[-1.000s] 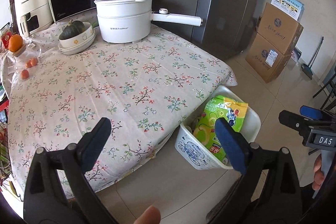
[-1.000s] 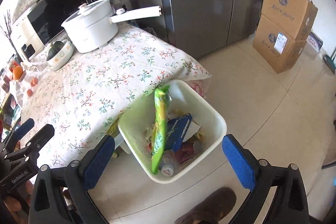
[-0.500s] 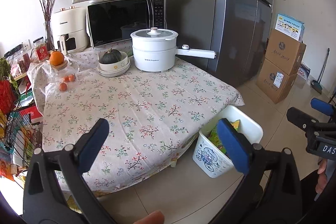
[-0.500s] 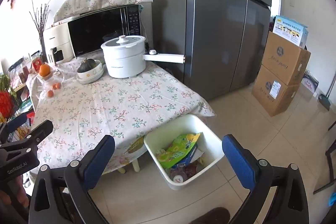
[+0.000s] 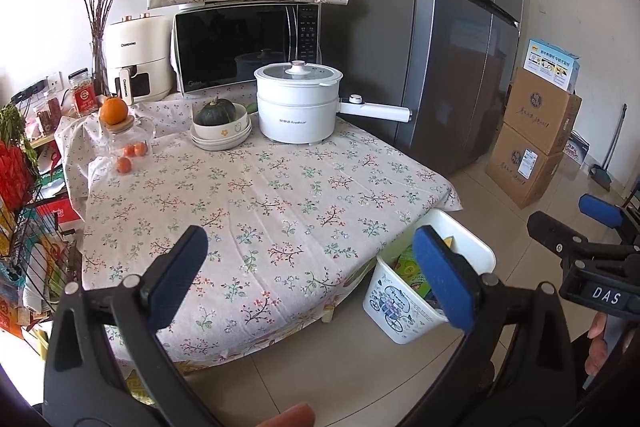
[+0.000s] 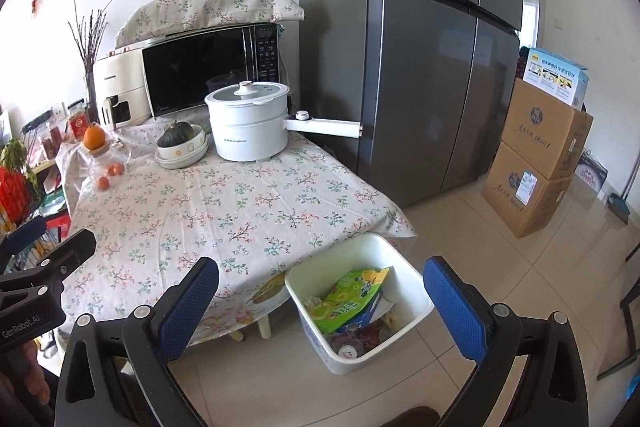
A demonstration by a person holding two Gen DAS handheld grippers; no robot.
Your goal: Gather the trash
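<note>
L gripper (image 5: 310, 273): jaws spread wide, blue pads far apart, nothing btwn them, touching nothing. R gripper (image 6: 320, 301): same, jaws fully apart, empty, no contact w/ anything.

Landmark = white bin (image 6: 416, 291). It stands on the tile floor, its back edge tucked under the near corner of the table (image 6: 224, 203), which carries a floral cloth. Both grippers hang in the air on the near side of the bin, above floor level; L one is also over the table's front edge.

Trash sits inside the bin: green snack bag (image 6: 348, 297) lies flat on top, a blue carton (image 6: 370, 309) just under/beside it, darker wrappers and a round lid-like item lower toward the bin's near wall; cannot ID those further.

View differences:
- R wrist cam looks down into the bin, contents plain. L wrist cam sees the bin (image 5: 394, 307) from the side: printed outer wall w/ blue bicycle drawing, and only a sliver of green inside; L gripper's right pad overlaps the bin's mouth.
- L cam shows R gripper at far right of frame w/ a "DAS" label and fingertips of the hand holding it. R cam shows L gripper at far left, "GenRobot.AI" label.

Beyond the bin, on the table's far side: white pot (image 6: 250, 121) w/ long handle, microwave (image 6: 208, 67) behind it. Grey fridge (image 6: 436, 47) to the bin's far right, stacked cardboard boxes (image 6: 536, 163) further right.
</note>
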